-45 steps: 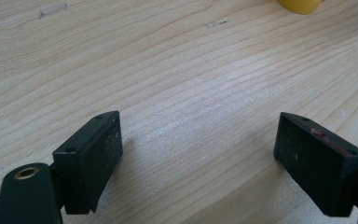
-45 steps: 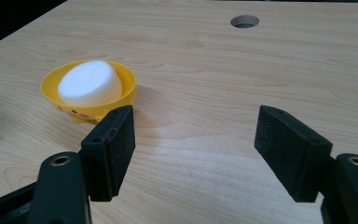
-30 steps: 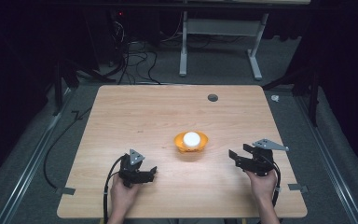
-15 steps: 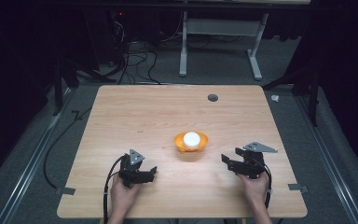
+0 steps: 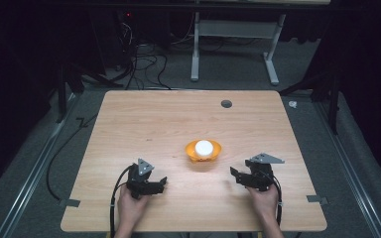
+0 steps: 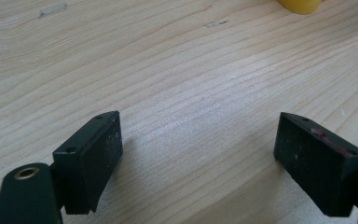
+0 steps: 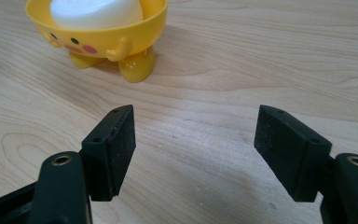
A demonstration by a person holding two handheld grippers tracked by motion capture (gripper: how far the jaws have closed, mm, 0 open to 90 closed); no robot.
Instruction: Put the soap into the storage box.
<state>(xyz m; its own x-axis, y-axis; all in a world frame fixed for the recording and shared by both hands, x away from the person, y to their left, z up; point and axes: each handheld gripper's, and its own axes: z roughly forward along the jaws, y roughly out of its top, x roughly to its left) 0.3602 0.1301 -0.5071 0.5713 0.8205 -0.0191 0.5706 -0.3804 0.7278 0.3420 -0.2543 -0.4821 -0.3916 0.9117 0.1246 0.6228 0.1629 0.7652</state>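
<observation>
Open room: the tabletop (image 5: 144,119) is bare wood across its upper half and along both side edges in the high view; the claws sit near the lower edge, well apart from each other
Bowl: a small yellow bowl (image 5: 204,151) stands just below the middle of the high view, between the two claws and a little above them, touching neither
Ball: a white rounded thing (image 5: 204,147) lies inside the bowl
Left claw (image 5: 159,184): lower left of centre in the high view, held in a hand (image 5: 130,208); jaws spread wide with bare wood between them
Right claw (image 5: 234,174): lower right of centre, held in the other hand (image 5: 264,201); jaws wide, gripping nothing
Left claw view: the bowl's yellow base (image 6: 300,5) just clips the upper right edge; wood grain runs in long streaks
Right claw view: the bowl (image 7: 100,39) sits upper left, glossy plastic shaped as a chick with dot eyes, pink cheeks, stubby arms and two feet; the white filling (image 7: 95,11) has a smooth matt top
Tabletop detail: a dark round hole (image 5: 226,103) lies near the top edge
Surroundings: grey floor (image 5: 34,148), cables (image 5: 144,64) and a white table frame (image 5: 233,49) at the upper part of the high view
</observation>
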